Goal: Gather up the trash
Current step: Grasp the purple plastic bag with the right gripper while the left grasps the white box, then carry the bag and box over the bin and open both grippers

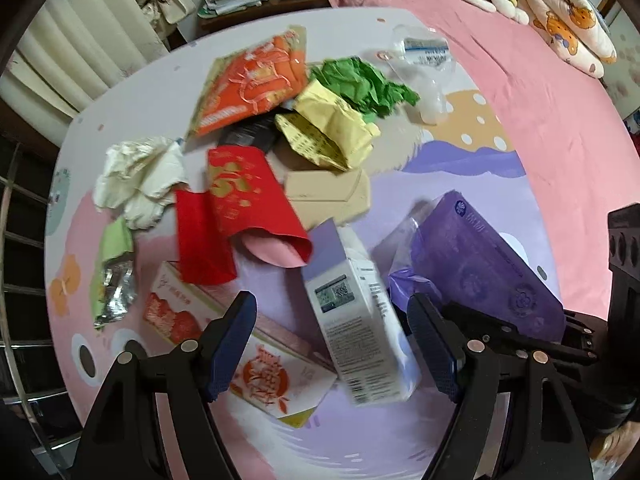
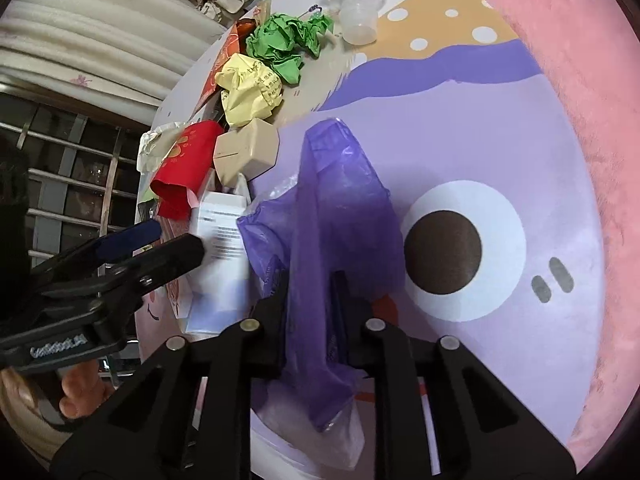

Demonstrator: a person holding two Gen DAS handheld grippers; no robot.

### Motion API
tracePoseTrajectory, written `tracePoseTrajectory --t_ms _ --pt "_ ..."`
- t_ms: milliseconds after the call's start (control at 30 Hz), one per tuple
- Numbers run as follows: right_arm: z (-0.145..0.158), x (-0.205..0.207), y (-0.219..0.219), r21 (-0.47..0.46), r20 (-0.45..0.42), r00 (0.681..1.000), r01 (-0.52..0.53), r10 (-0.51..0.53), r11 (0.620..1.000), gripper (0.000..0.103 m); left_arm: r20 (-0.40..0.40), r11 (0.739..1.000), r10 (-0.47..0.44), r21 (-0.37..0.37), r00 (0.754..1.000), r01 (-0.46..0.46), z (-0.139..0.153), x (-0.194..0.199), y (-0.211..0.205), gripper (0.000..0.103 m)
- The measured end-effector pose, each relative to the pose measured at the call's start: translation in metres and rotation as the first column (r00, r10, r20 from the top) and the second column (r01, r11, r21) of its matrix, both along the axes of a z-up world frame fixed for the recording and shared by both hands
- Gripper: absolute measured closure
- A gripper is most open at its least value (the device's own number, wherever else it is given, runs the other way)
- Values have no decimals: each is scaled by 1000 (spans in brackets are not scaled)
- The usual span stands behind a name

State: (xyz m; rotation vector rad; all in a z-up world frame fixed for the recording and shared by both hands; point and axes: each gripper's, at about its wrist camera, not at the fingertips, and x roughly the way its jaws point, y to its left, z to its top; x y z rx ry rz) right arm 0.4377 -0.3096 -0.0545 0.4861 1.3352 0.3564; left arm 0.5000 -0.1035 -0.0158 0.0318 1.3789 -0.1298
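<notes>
A pile of trash lies on a round cartoon-print table (image 1: 460, 168): a white and purple carton (image 1: 356, 320), red envelopes (image 1: 244, 208), a beige box (image 1: 328, 196), crumpled yellow paper (image 1: 328, 128), green paper (image 1: 360, 84), an orange packet (image 1: 256, 80) and white tissue (image 1: 140, 176). My left gripper (image 1: 332, 344) is open, its fingers either side of the carton. My right gripper (image 2: 310, 300) is shut on a purple plastic bag (image 2: 336, 208), also seen in the left wrist view (image 1: 480, 264).
A clear plastic cup (image 2: 360, 12) and a crushed bottle (image 1: 424, 52) lie at the table's far side. A foil wrapper (image 1: 114, 284) and a printed flat box (image 1: 264, 368) lie near the left fingers. A pink bed (image 1: 540, 92) with soft toys lies beyond the table.
</notes>
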Motion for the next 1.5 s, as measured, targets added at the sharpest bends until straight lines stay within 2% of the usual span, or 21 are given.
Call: tracePoseTrajectory --t_ms 200,300,400,467,533,700,833,967,1100,1267,1500 --pt "16 -10 -5 -77 64 998 -17 21 997 91 -49 1000 -11 14 999 12 -19 1 -15 26" --pt "19 -15 -10 -86 73 997 -8 14 996 91 -67 1000 -15 24 998 16 -27 0 -24 30" --pt "20 -19 -14 -84 80 997 8 -1 996 92 -85 1000 -4 21 996 5 -35 -2 -29 42" --pt "21 -22 -16 -85 83 997 14 -7 996 93 -87 1000 13 0 996 -13 -39 -5 -31 60" --pt "23 -26 -17 -89 86 996 20 -12 996 93 -73 1000 19 -4 997 -19 -39 -8 -33 68" --pt "35 -42 -15 -93 109 994 37 -27 995 93 2 999 37 -40 999 -37 -21 -29 -28 68" --pt "51 -64 -14 -91 133 990 50 -37 995 93 65 996 40 -78 997 -35 12 -52 -19 68" --pt "74 -99 -3 -99 169 985 57 -39 994 93 125 994 40 -105 991 -27 49 -87 -1 68" --pt "96 -140 13 -100 200 979 70 -49 993 94 181 992 47 -126 982 -25 83 -140 20 68" --pt "117 -205 43 -109 222 974 78 -52 991 94 237 991 43 -135 970 -11 111 -215 53 68" --pt "124 -292 87 -130 218 974 82 -52 988 94 317 994 35 -111 948 1 130 -325 107 68"
